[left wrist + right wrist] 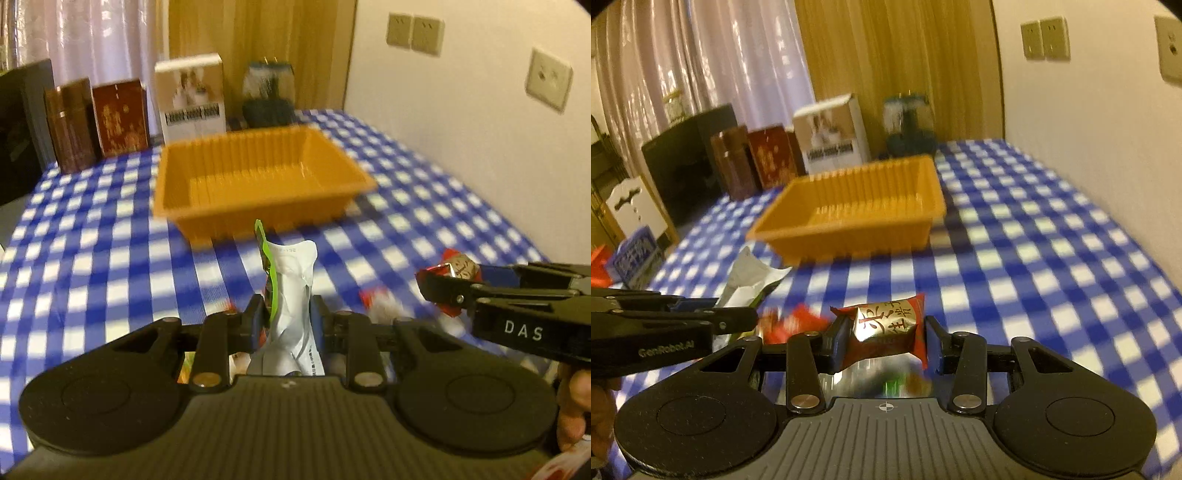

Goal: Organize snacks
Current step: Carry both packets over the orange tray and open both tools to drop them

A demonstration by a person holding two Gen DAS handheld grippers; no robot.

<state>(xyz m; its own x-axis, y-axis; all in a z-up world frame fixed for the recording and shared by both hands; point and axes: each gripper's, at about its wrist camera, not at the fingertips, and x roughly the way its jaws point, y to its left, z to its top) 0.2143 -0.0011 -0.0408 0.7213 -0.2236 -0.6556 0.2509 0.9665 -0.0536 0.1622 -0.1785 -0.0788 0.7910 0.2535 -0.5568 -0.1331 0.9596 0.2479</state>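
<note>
Left wrist: fingers (258,317) pinch crinkled white packet (293,291) (green-edged).

Home: curtains (701,74), checkered tablecloth (1034,258)

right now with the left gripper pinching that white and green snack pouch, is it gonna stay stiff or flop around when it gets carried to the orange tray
Probably floppy: the white and green snack pouch is creased and twisted where the left gripper pinches it, so it looks like thin film. It also seems light, since its free end stands upright unsupported. Expect it to sway on the way to the orange plastic tray.
</note>
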